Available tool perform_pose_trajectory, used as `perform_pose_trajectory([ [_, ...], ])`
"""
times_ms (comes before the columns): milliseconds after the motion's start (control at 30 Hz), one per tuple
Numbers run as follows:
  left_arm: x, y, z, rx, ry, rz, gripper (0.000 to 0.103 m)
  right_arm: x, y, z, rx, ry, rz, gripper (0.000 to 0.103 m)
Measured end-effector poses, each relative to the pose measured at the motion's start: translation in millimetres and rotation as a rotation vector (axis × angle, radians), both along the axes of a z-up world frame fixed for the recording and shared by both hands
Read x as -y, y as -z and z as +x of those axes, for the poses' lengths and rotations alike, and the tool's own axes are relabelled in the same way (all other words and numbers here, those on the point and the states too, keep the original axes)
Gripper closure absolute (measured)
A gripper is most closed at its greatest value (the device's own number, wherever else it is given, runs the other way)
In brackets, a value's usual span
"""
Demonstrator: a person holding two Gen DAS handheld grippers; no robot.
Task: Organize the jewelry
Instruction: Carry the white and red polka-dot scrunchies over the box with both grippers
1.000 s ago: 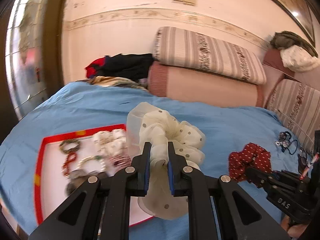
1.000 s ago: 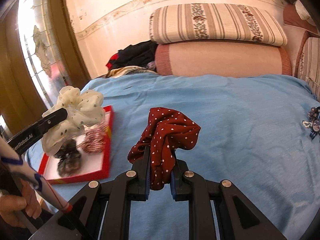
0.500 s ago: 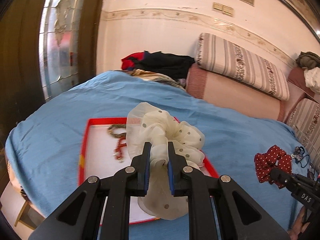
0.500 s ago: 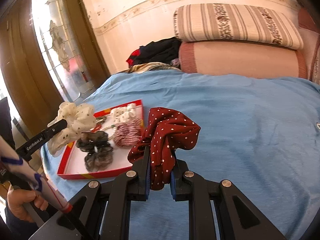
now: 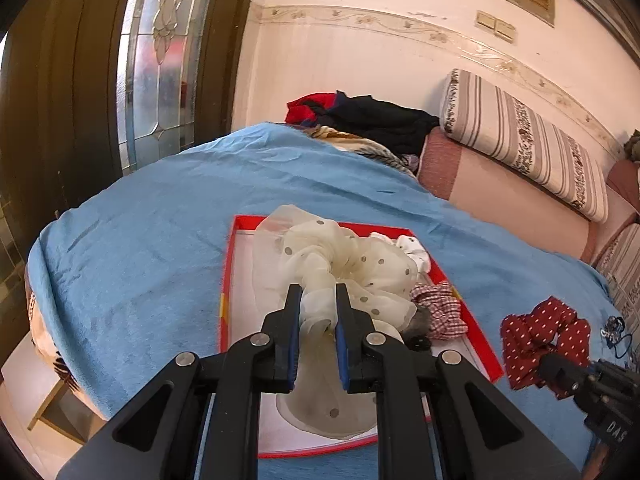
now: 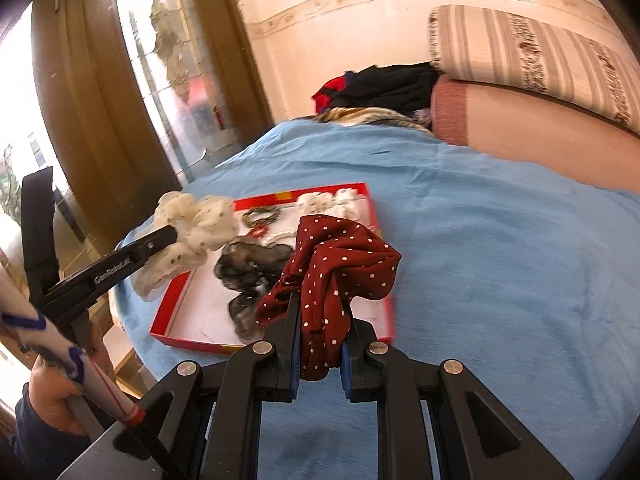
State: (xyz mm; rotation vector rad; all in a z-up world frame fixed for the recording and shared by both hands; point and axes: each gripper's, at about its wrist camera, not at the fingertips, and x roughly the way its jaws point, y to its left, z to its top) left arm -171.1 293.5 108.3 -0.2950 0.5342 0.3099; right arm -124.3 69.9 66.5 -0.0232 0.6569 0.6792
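We count two grippers: the left gripper (image 5: 316, 320) and the right gripper (image 6: 320, 336), each holding one scrunchie. That makes one cream dotted scrunchie (image 5: 340, 268) and one red dotted scrunchie (image 6: 340, 256). One red tray (image 6: 176, 336) lies on one blue bed (image 6: 500, 260). At two o'clock we see one striped pillow (image 5: 520, 140).
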Motion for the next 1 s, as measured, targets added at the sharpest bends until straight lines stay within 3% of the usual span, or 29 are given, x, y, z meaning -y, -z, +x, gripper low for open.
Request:
perform_pose_trajectory([
  [333,-13.0,15.6,3.5,-0.064,-0.035,-0.001,0.089,-41.7,21.8,17.0,-0.062,-0.065,-0.045,0.087],
  [1000,-13.7,41.2,19.4,-0.168,-0.031,0.004,0.088,-61.6,47.6,49.0,-0.118,-0.037,-0.088,0.087],
])
